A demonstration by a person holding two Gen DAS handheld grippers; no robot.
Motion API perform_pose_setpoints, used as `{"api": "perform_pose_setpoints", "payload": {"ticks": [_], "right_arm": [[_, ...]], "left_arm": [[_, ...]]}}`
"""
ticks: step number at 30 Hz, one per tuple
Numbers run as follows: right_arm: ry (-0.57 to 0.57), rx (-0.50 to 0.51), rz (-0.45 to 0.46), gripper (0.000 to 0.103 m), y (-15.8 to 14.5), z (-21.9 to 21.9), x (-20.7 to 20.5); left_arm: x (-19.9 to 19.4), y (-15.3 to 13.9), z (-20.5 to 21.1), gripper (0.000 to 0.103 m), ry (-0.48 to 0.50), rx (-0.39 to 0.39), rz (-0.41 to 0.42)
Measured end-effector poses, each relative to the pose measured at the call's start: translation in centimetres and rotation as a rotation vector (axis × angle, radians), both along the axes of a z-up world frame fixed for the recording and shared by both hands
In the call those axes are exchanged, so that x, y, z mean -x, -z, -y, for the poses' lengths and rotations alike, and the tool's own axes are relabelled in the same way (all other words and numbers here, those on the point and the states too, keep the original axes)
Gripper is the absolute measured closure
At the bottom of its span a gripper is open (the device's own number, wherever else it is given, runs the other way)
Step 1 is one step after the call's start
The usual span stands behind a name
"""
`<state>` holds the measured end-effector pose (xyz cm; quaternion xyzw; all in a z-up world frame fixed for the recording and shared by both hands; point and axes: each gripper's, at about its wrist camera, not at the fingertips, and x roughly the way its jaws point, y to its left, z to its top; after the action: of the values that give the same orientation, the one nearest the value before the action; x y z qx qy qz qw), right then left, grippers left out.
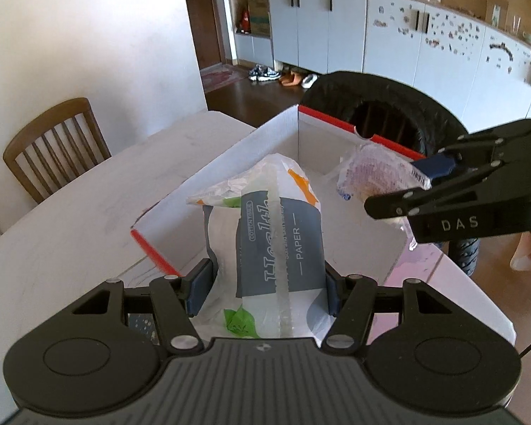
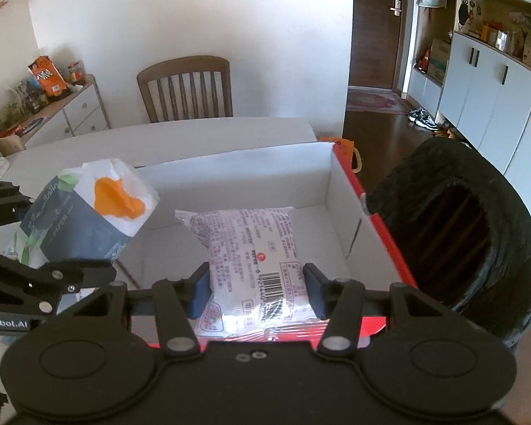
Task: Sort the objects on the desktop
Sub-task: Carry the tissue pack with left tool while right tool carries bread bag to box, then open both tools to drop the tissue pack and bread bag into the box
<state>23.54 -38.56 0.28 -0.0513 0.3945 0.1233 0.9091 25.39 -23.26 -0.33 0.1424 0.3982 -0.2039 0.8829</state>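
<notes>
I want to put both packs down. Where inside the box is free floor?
The white box floor is bare along its far wall and toward the red-edged right wall. The near left is crowded: the tissue pack hangs there, the snack pack mid-box.

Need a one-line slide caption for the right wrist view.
Right claw holds a barcoded snack packet over the open white box; left claw's tissue pack alongside.

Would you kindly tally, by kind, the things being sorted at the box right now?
Grey-and-white plastic tissue pack: 1
Clear purple-printed snack packet: 1
White cardboard box with red rim: 1
Total: 3
</notes>
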Motion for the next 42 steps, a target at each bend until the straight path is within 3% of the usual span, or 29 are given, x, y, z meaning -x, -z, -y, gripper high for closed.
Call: {"api": "perform_pose_setpoints", "payload": {"ticks": [21,33,42], "right_arm": [[-0.007,0.106,-0.141,0.05,4.8,-0.2,-7.1],[-0.143,0.305,-0.256,0.05,8.1,-2.9,-8.6],[-0.138,0.289,-0.298,0.05,9.1,-3.0,-9.0]], "left_arm": [[-7.6,5.7,4.6,0.042,0.013,-0.158,-0.16],[-10.2,8.4,5.2,0.042,0.008,-0.24,-0.295],[-10.6,9.9,5.1,0.04,0.0,-0.282,-0.366]]}}
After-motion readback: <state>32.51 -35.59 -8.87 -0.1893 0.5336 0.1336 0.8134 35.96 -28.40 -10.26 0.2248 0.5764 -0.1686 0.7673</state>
